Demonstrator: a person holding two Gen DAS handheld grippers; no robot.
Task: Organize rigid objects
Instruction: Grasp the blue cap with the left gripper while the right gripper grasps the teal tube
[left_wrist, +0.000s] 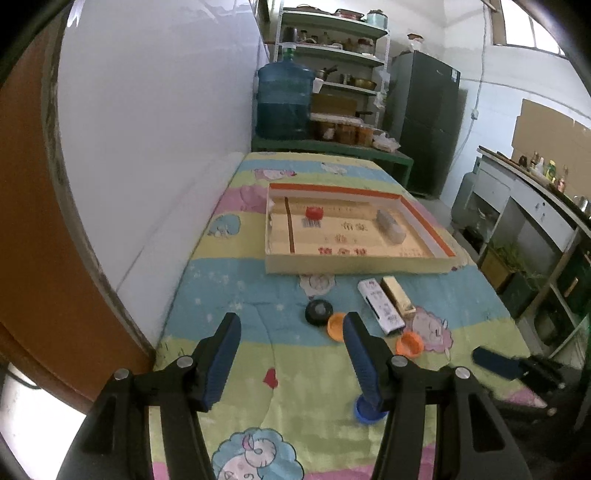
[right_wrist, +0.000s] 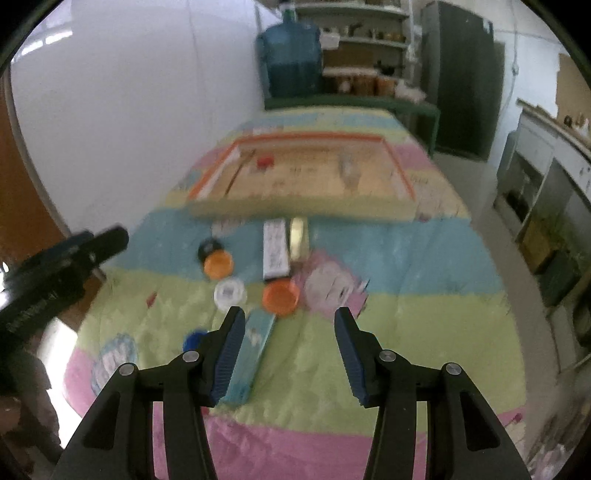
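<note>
A shallow cardboard tray (left_wrist: 354, 265) with an orange rim lies on the quilt and holds a red cap (left_wrist: 314, 212) and a clear oblong case (left_wrist: 390, 226). In front of it lie a black cap (left_wrist: 318, 312), two orange caps (left_wrist: 337, 325) (left_wrist: 409, 343), a white box (left_wrist: 380, 306), a gold box (left_wrist: 398, 297) and a blue cap (left_wrist: 365, 408), half hidden by a finger. My left gripper (left_wrist: 291, 319) hangs open over bare quilt. My right gripper (right_wrist: 290, 315) is open too. A teal box (right_wrist: 251, 354) lies just inside its left finger, with a white cap (right_wrist: 229, 293) and an orange cap (right_wrist: 280, 297) ahead.
A white wall (left_wrist: 166, 147) runs along the bed's left side. Beyond the far end stand a blue water jug (left_wrist: 284, 99), shelves and a dark fridge (left_wrist: 424, 122). Cabinets (left_wrist: 535, 229) line the right, across a strip of floor. The right wrist view is blurred.
</note>
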